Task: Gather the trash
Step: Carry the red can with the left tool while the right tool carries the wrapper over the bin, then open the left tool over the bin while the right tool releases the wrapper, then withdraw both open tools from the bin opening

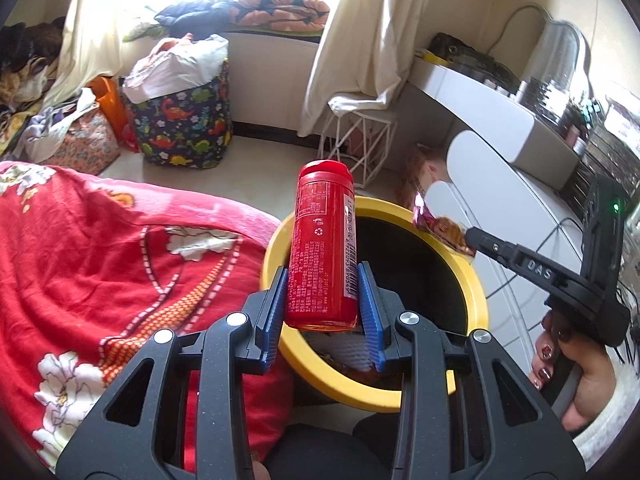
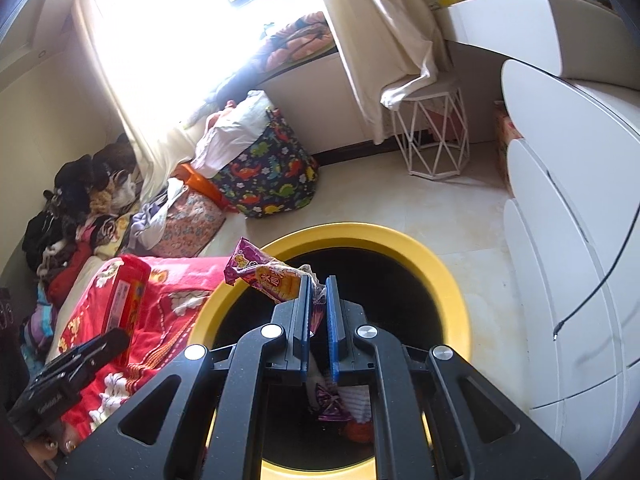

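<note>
My left gripper (image 1: 323,280) is shut on a red cylindrical can (image 1: 323,246) and holds it upright over the near left rim of the yellow-rimmed trash bin (image 1: 478,292). My right gripper (image 2: 318,286) is shut on a purple and orange snack wrapper (image 2: 262,272), held above the bin (image 2: 452,276). The wrapper (image 1: 440,226) and the right gripper (image 1: 472,238) also show in the left wrist view over the bin's far rim. The red can (image 2: 126,300) and the left gripper (image 2: 108,344) show at the left of the right wrist view. Several bits of trash (image 2: 336,404) lie inside the bin.
A bed with a red floral blanket (image 1: 100,272) lies left of the bin. A white dresser (image 2: 560,260) stands to the right. A dinosaur-print laundry bag (image 1: 184,124), a white wire stool (image 2: 434,136) and curtains stand by the window.
</note>
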### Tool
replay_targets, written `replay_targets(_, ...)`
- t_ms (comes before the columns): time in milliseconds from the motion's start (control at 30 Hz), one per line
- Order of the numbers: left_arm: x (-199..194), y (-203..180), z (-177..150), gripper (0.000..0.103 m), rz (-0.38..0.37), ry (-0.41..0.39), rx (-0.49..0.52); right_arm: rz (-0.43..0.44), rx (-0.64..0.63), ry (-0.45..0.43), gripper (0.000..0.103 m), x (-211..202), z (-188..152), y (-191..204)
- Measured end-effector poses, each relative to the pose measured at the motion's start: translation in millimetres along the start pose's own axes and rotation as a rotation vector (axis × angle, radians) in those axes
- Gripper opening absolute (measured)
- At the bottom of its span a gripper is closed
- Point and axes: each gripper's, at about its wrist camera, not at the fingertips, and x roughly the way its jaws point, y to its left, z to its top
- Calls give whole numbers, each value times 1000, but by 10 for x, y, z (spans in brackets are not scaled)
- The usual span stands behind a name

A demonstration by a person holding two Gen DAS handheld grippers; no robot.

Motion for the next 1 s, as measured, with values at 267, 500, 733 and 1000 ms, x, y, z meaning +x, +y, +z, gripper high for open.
replay_targets(267, 142, -197, -64, 28, -30, 49, 49, -33, 55, 2, 7, -6, -4, -180)
replay_targets(500, 358, -364, -124, 28, -50, 122, 90, -32, 105, 11, 15, 38, 8, -264)
replay_targets(733, 498, -370, -167, 46, -42, 170, 84, -25, 110, 25, 35, 18, 15, -304)
replay_targets(1000, 383, -253, -182, 76, -4, 151, 47, -15, 47, 27, 53, -82, -25, -223)
